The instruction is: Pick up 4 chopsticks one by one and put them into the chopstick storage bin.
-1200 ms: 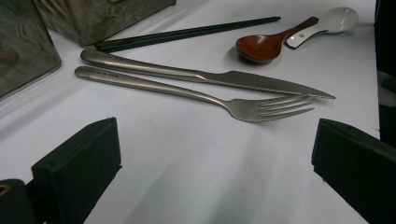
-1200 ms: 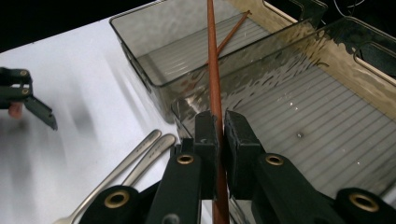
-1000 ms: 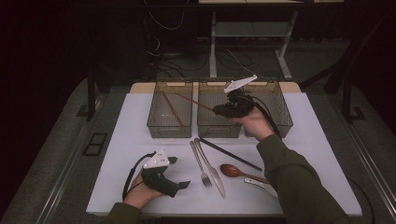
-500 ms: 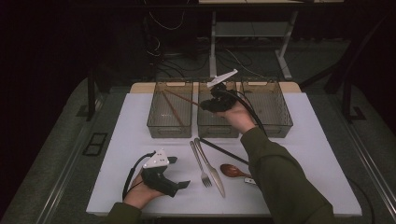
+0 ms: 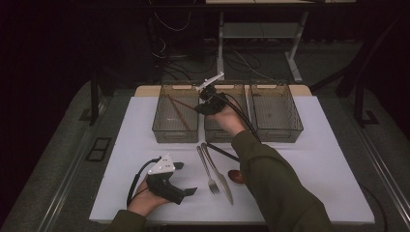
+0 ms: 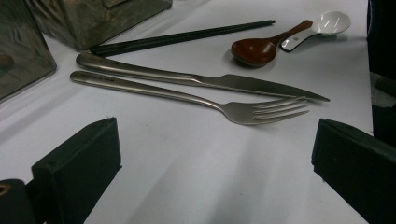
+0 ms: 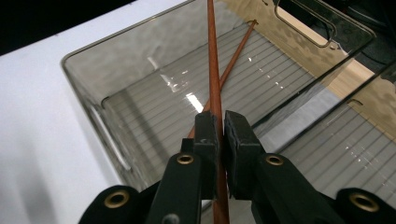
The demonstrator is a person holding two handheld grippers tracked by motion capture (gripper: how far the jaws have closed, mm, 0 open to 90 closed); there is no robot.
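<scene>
R gripper (image 7: 218,126): jaws pressed together on a red-brown chopstick (image 7: 213,70), pinching it near its lower part; the stick runs up from the pads toward 12 o'clock in the right gripper view, out over the leftmost bin (image 7: 88,98). In the high view the R gripper (image 5: 205,104) hangs over the wall between the left bin (image 5: 175,136) and the middle bin (image 5: 220,135), w/ the held stick (image 5: 186,116) slanting toward 10 o'clock into the left bin. A 2nd red-brown chopstick (image 7: 238,51) lies in that bin on its ribbed floor, crossing under the held one and pointing toward 1 o'clock in the right gripper view. Can't tell if the held stick's far tip touches the bin.

At 3 o'clock of the middle bin stands a 3rd bin (image 5: 278,113), all three in a row along the far edge of the white mat (image 5: 329,159).

L gripper (image 5: 167,180): jaws spread wide, nothing between them, resting in the hand at the mat's near-left, well apart from the bins. In the left gripper view, past its pads (image 6: 77,163), lie a fork (image 6: 196,98) and knife (image 6: 201,80) side by side, just beside each other; at 12 o'clock of them a pair of black chopsticks (image 6: 182,37), and toward 1 o'clock a brown spoon (image 6: 261,46) next to a white spoon (image 6: 322,25). In the high view the fork (image 5: 208,171) and knife (image 5: 220,176) sit at 3 o'clock of the L gripper, near the sleeve (image 5: 275,188).
</scene>
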